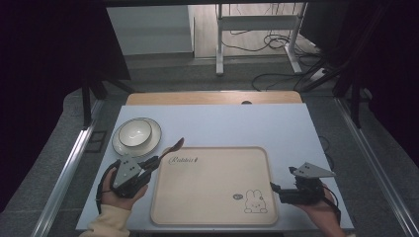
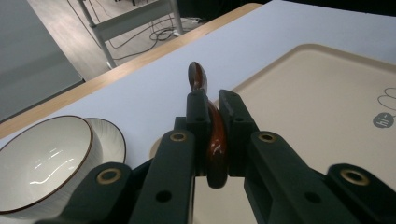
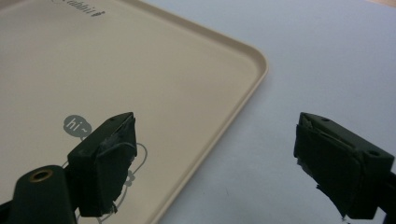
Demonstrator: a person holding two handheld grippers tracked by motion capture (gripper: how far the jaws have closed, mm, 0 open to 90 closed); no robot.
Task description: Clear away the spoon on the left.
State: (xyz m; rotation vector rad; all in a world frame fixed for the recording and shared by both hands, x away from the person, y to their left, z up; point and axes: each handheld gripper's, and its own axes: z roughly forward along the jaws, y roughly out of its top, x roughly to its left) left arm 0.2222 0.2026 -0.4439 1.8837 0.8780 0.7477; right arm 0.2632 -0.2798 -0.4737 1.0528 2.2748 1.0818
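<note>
My left gripper (image 1: 154, 163) is shut on a glossy brown spoon (image 1: 174, 146) at the table's left, held in a person's hand. The spoon juts forward over the top left corner of a beige tray (image 1: 212, 197). In the left gripper view the spoon (image 2: 215, 144) stands on edge between the two pads, its bowl end past the left gripper's (image 2: 213, 100) tips. My right gripper (image 1: 274, 189) stands open at the tray's right edge, near the rabbit drawing. In the right gripper view its wide-apart jaws straddle the rim of the tray (image 3: 140, 70), and the right gripper (image 3: 215, 158) holds nothing.
A white bowl (image 1: 135, 131) with a dark rim sits on a white plate (image 1: 152, 140) at the back left, close to the left gripper. The bowl (image 2: 42, 163) looks empty. The pale blue table (image 1: 237, 123) ends at a wooden strip at the back; a desk frame and cables lie beyond.
</note>
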